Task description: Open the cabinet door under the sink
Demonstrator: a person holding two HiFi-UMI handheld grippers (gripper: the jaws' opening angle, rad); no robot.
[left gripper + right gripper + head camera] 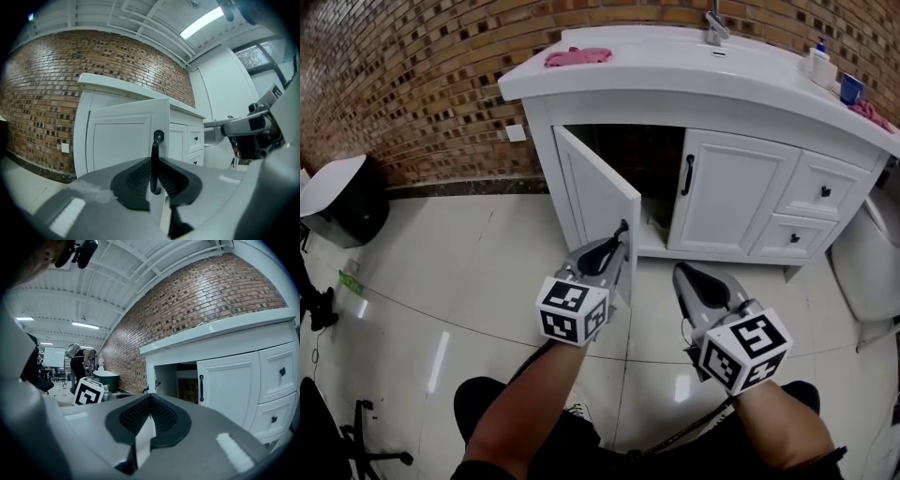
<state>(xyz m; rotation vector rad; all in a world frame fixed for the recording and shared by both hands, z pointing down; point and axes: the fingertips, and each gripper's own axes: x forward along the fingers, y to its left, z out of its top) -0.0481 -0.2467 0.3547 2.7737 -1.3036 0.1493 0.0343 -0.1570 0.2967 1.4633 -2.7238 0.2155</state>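
The white sink cabinet (712, 103) stands against a brick wall. Its left door (598, 202) is swung out toward me, showing the dark inside (642, 159). My left gripper (616, 244) is shut on that door's black handle (622, 229). In the left gripper view the handle (155, 154) stands upright between the closed pads of the gripper (154, 177), in front of the door panel (122, 136). My right gripper (686, 274) hangs shut and empty to the right of the door's edge; in its own view the gripper (149, 403) holds nothing.
The right door (731, 192) is closed, with two drawers (823, 190) beside it. A pink cloth (577, 56), a faucet (715, 28) and a bottle (818, 62) sit on top. A black bin (342, 202) stands left, a toilet (867, 267) right.
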